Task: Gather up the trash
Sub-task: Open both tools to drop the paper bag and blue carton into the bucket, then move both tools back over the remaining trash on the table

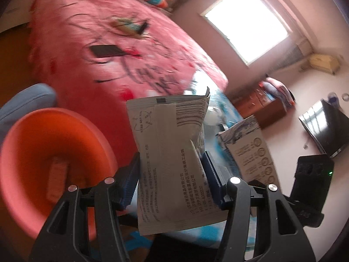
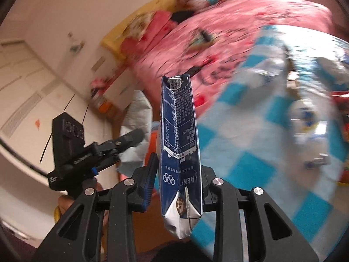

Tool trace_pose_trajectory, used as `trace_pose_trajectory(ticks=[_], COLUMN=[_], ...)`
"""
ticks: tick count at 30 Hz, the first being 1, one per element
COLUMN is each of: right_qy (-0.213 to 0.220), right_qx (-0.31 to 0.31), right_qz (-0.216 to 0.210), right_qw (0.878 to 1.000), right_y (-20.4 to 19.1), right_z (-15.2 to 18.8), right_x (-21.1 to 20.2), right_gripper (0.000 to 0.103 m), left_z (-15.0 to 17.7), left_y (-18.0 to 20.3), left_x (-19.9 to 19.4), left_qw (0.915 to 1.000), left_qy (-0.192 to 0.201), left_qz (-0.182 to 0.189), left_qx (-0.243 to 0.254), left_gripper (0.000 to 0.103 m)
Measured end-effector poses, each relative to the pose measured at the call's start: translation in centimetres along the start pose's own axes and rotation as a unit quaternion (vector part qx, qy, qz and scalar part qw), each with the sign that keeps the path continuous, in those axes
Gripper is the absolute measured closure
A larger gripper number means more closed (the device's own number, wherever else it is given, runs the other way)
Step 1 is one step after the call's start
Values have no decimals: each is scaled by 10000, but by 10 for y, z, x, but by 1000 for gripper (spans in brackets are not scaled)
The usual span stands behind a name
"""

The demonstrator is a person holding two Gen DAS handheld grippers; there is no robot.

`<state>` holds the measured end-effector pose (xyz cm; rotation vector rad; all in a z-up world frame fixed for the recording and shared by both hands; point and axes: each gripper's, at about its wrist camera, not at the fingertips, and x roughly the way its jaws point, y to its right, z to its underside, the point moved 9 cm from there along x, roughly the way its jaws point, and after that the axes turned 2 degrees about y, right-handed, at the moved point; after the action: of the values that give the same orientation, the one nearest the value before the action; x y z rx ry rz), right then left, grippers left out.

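- Our left gripper [image 1: 171,181] has its jaws pinching a white printed wrapper [image 1: 172,152], which stands up between them.
- Our right gripper [image 2: 177,182] has its jaws pressed on a flattened dark blue carton [image 2: 178,144].
- The orange bin [image 1: 52,152] is left of the left jaws, near.
- We think the thin wrapper may slip out if we swing fast, or fall beside the bin rim.

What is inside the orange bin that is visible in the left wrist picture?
Inside the orange bin one pale, flat piece lies on the bottom; blur hides what it is. The left gripper and its white packet cover the bin's right side.
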<state>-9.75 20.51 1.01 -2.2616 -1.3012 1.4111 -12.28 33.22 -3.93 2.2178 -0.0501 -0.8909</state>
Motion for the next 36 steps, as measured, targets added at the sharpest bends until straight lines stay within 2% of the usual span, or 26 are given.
trace_pose_trajectory(ticks=[7, 15, 17, 18, 19, 22, 26, 28, 36], right_qy=[-699, -1193, -1266, -1272, -1257, -1115, -684, -463, 121], right_qx=[-365, -570, -582, -534, -480, -486, -740, -819, -879], right_qz=[-330, -396, -246, -196, -230, -155, 183, 338, 714], right_qw=[9963, 9904, 9899, 9902, 9906, 9925, 9947, 9950, 9935], right_y=[-56, -88, -87, -86, -84, -79, -72, -66, -33], right_z=[16, 27, 29, 30, 29, 26, 15, 11, 10], right_x=[64, 119, 125, 127, 126, 116, 94, 82, 46], right_gripper=[70, 68, 61, 48, 41, 33, 26, 21, 16], left_z=[9, 16, 15, 14, 13, 10, 8, 8, 7], left_y=[-92, -142, -154, -159, -165, -173, -168, -164, -124], left_x=[-25, -34, -37, -38, -42, -46, -49, -49, -31], left_qw=[9959, 9895, 9854, 9835, 9807, 9746, 9715, 9717, 9769], left_qy=[121, 177, 224, 253, 292, 349, 413, 436, 342], left_qz=[-656, -1201, -1498, -1615, -1798, -2148, -2317, -2314, -2075], left_qx=[-608, -788, -782, -770, -711, -523, -277, -155, 375], left_gripper=[45, 43, 39, 34, 30, 26, 25, 25, 25])
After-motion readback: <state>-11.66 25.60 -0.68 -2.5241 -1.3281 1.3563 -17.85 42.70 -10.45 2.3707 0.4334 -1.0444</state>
